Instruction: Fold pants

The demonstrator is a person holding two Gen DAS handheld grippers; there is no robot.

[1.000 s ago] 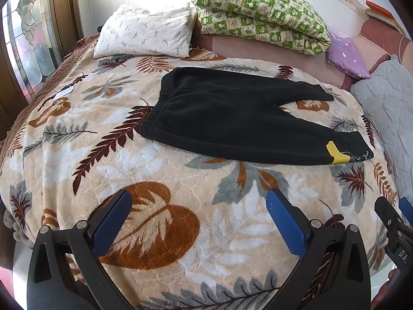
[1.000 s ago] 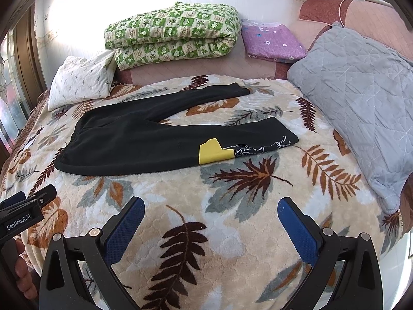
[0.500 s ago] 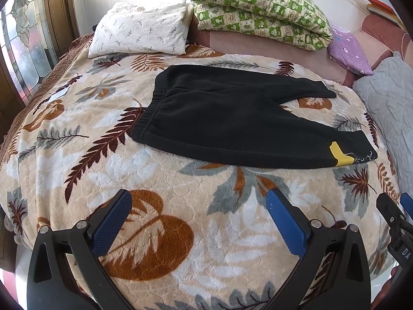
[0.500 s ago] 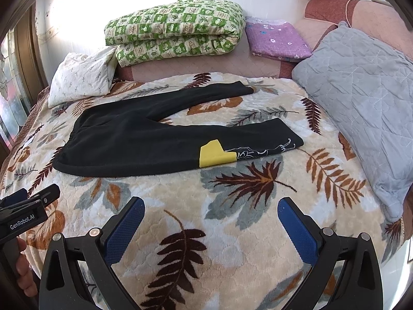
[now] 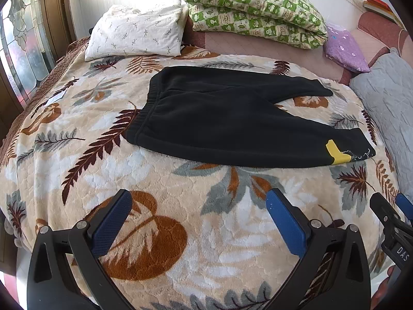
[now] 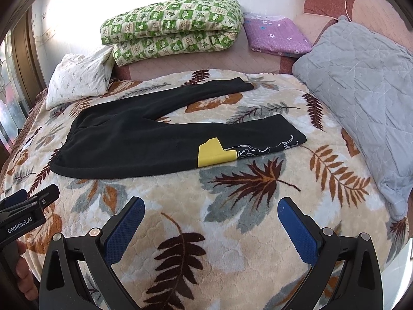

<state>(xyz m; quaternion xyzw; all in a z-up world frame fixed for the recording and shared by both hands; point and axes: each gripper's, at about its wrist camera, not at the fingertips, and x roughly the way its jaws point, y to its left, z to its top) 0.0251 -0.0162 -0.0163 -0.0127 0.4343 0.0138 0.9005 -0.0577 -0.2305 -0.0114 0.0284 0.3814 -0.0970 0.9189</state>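
Pants [image 5: 227,118] lie spread flat on the leaf-print blanket [image 5: 160,180], in the centre of both views.

Black, with the waistband toward the left of the frame and both legs splayed apart toward the right; the nearer leg carries a yellow patch [image 6: 214,152] beside white line art. Left gripper [image 5: 198,206] and right gripper [image 6: 211,214] each hover over bare blanket at the bottom of their views, blue pads spread wide, holding nothing. A green checked quilt [image 6: 173,28], white pillow [image 5: 136,33] and grey cushion [image 6: 361,90] sit along the upper edge.
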